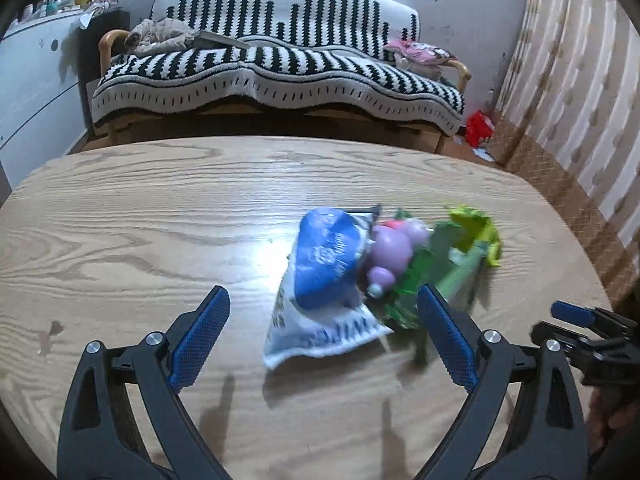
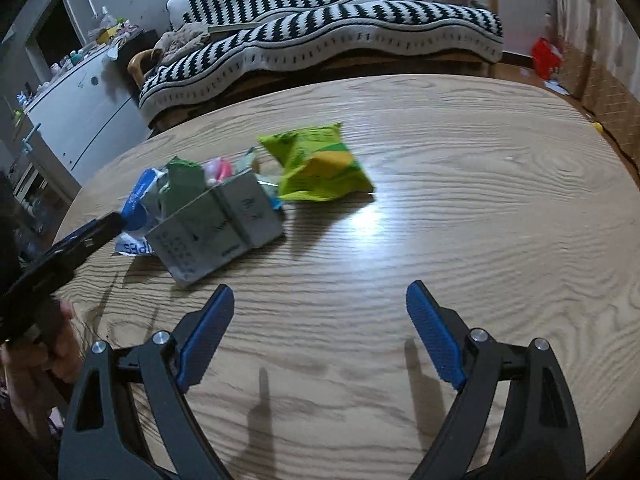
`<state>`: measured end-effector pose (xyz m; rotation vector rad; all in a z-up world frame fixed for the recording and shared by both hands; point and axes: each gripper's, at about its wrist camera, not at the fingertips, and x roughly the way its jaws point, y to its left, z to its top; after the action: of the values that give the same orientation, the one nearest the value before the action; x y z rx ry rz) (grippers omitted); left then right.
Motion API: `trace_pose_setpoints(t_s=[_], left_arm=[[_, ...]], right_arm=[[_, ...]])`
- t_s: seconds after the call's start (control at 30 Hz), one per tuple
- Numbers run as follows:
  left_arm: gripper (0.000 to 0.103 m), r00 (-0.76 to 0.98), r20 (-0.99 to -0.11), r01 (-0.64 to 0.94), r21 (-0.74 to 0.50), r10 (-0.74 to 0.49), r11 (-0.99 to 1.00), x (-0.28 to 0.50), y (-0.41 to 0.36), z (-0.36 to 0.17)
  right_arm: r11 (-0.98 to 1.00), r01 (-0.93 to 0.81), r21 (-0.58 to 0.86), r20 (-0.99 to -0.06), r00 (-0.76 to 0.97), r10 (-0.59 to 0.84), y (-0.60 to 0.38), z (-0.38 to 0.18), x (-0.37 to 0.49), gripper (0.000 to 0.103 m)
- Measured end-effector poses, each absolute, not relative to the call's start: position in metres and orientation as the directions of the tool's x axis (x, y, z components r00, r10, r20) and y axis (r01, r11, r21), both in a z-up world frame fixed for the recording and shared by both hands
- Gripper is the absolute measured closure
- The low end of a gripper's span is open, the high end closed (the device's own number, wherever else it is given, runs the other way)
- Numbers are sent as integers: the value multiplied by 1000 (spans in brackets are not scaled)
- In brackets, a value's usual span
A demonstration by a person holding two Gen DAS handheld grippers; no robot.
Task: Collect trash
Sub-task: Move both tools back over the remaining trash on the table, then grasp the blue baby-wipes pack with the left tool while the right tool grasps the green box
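left gripper (image 1: 322,326): your jaws released, blue-white wrapper (image 1: 320,280) between them, untouched
right gripper (image 2: 320,332): your jaws released over bare table (image 2: 480,220)
writing: grey carton (image 2: 218,226) ahead-left, print unreadable

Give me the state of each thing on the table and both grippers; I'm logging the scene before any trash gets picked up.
left gripper: open, nothing held
right gripper: open, over bare table
blue and white wrapper: crumpled, lying on the table
grey carton: lying on its side
green snack bag: puffed, resting beside the carton
table: holds the trash pile
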<state>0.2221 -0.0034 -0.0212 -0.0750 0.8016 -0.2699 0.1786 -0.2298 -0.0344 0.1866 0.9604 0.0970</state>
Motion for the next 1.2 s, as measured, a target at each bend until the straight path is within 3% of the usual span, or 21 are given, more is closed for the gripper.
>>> trace_pose_setpoints(t_s=[0.2,0.27,0.3,0.33,0.4,0.7,0.9,1.1,1.2], left_arm=[[12,620,-746,195,-153,-243,969,245,-10,-45],[25,605,-757,216,-142,-246,966,247,-12,-49],[44,593,-764,224,-147,-254,963,248,-11,-52],[56,596,-761,227,-144,-254,963,247,-10,-52],[66,589,-768,228,-139,-250,964,244,-6,-53],[69,596,-764,215,-146,-249,966,223,11,-39],[69,598,-768,181,-152,-232,972,217,23,-36],[69,604,-763,162,-162,-228,973,209,31,-32],[69,608,-760,159,-166,-229,973,207,34,-30]], right_arm=[[975,-48,218,-799,565,207,-209,-38,190,16],[975,-72,210,-801,559,214,-201,-42,194,14],[975,-79,206,-804,555,214,-197,-44,196,14],[976,-88,201,-808,547,216,-192,-47,198,13],[971,-91,222,-815,529,236,-188,-54,202,13],[883,33,468,-770,506,389,-189,-63,226,8],[848,73,524,-744,523,415,-177,-63,243,10],[834,28,550,-737,486,470,-157,-64,246,45],[840,1,543,-747,458,482,-152,-64,239,53]])
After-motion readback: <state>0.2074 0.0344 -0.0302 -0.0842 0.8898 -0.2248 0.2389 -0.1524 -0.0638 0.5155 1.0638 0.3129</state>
